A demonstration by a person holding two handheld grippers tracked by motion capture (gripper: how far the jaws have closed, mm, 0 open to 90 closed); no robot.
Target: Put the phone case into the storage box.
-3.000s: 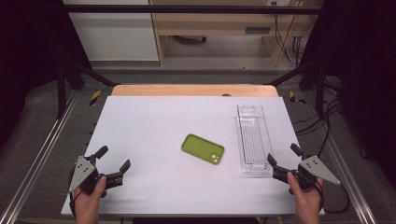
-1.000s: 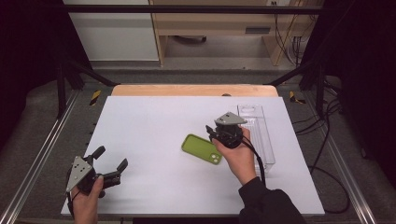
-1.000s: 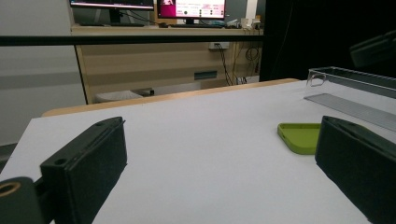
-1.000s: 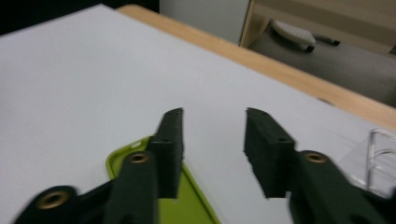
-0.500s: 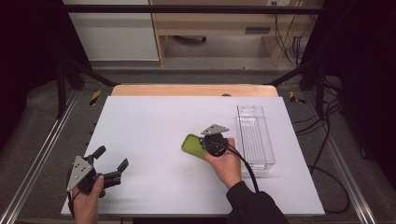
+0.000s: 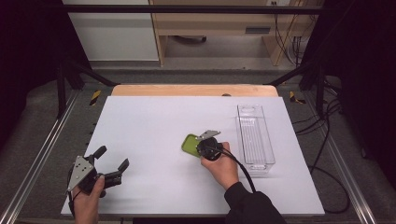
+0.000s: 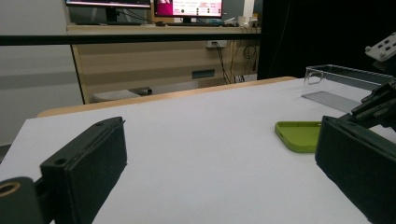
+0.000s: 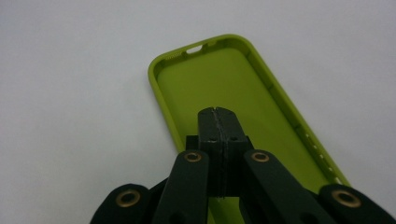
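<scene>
Green phone case (image 6: 190,144): lies open side up on the white table (image 6: 154,126), just right of centre, with a clear plastic bin (image 6: 255,138) near it at 3 o'clock, the two apart. In the right gripper view the case (image 8: 224,93) runs from 5 o'clock toward 11 o'clock, raised rim all round, camera cutout at the far end. Right gripper (image 6: 201,148): over the case's near end, pointing steeply down, the person's hand behind it at 5 o'clock and a black cable trailing back over the sleeve. Its jaws are pressed flat against each other with nothing between them, having just finished closing; the joined tip (image 8: 218,122) sits over the case's inner floor, and whether it touches that floor cannot be told. Left gripper (image 6: 111,164): at the table's 7 o'clock corner, well apart from the case, jaws spread wide and empty, pointing toward 2 o'clock. In the left gripper view its two black pads (image 7: 88,161) frame bare table, the case (image 7: 299,134) lying beyond the right-hand one.
</scene>
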